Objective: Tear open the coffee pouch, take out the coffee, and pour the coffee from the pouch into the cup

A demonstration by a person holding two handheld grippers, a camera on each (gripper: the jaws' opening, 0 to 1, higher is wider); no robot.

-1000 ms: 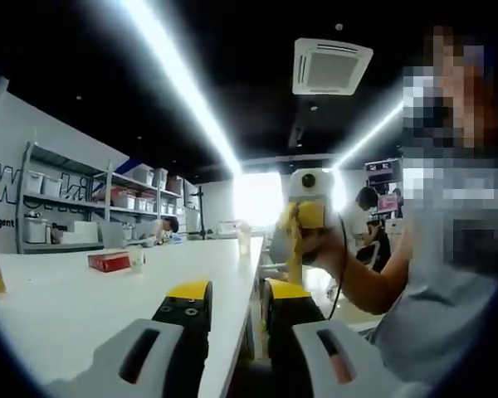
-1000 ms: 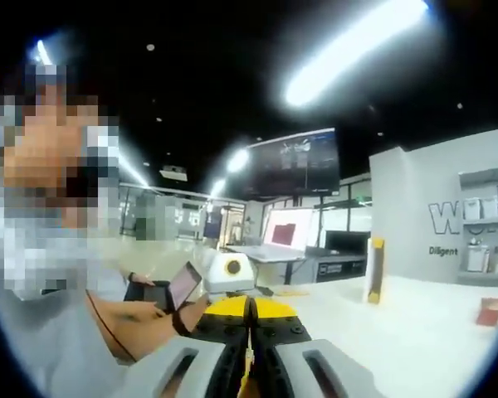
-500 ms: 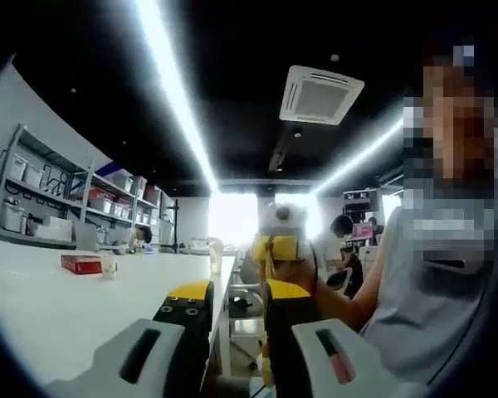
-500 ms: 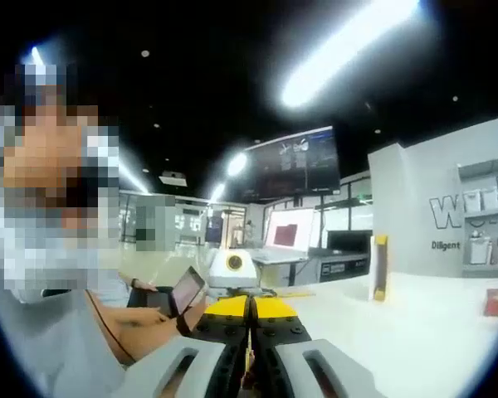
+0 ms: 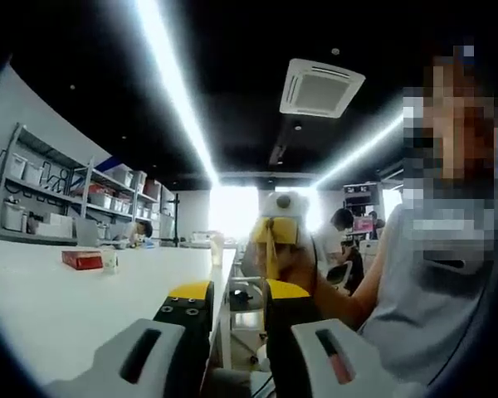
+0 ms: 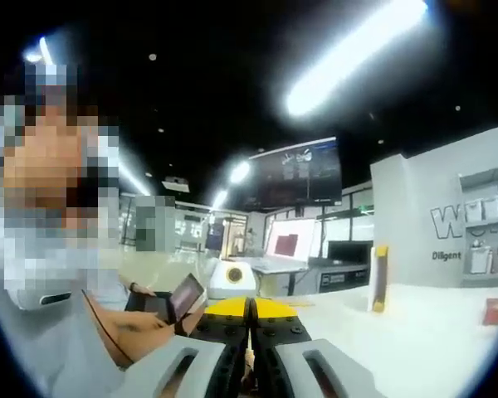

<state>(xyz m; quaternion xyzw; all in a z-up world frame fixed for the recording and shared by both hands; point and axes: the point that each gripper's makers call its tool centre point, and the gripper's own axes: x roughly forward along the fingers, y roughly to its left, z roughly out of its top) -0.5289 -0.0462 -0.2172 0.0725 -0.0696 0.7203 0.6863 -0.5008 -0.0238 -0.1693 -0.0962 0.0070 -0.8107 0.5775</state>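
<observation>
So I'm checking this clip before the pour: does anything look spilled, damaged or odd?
No spill or damage shows. What stands out: both grippers are held up off the white table, pointing out into the room. The right gripper is shut, with a yellow strip hanging from it; the left gripper is open and empty.

Grey wall (image 6: 448, 207): "Diligent", big letters above cut off, partly legible.

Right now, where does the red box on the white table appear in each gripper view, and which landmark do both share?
Left gripper view: red box left of centre, on the white table.
Right gripper view: red box at the far right edge, on the table.
Shared landmark: shelving against the lettered wall.
</observation>
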